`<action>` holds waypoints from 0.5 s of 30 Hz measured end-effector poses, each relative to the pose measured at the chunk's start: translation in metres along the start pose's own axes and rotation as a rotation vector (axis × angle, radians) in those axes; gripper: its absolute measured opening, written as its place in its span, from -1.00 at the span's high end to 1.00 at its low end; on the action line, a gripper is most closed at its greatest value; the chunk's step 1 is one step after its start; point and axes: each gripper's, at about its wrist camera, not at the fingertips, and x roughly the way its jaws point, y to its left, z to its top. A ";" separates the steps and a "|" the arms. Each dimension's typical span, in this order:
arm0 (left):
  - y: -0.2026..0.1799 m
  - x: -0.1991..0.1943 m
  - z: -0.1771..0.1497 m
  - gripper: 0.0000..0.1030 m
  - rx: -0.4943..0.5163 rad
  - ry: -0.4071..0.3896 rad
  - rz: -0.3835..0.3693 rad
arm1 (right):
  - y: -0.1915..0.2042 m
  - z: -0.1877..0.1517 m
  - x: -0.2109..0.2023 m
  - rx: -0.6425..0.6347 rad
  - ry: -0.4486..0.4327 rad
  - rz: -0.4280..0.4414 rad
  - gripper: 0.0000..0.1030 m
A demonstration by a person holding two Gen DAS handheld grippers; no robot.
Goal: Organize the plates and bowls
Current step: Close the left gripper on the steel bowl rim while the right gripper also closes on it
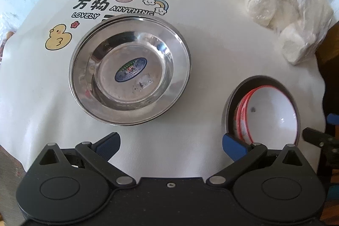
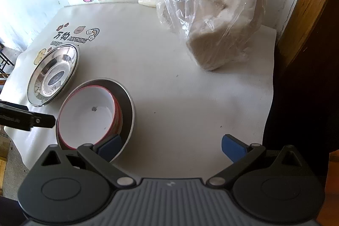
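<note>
1. Steel plates [image 1: 130,70], stacked, sit on the left of the white cloth [image 1: 201,39], partly over its cartoon print [image 1: 101,6]
2. Left gripper [image 1: 171,146] hovers just in front of them, fingers spread wide, holding nothing
3. White red-rimmed bowls [image 2: 84,118] nest inside a steel bowl [image 2: 127,103], just right of the plates
4. Right gripper [image 2: 171,147], fingers wide and empty, left pad over the steel bowl's near rim
5. Plastic bag of pale lumps [image 2: 216,20] lies far right

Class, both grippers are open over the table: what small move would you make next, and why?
Probably draw both open grippers, left and right, back: the steel plates already look stacked and the red-rimmed white bowls nested in the steel bowl.
</note>
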 end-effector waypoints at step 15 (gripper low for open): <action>-0.023 0.024 0.004 -0.99 0.076 0.042 -0.002 | 0.008 0.001 0.012 -0.067 0.007 0.006 -0.99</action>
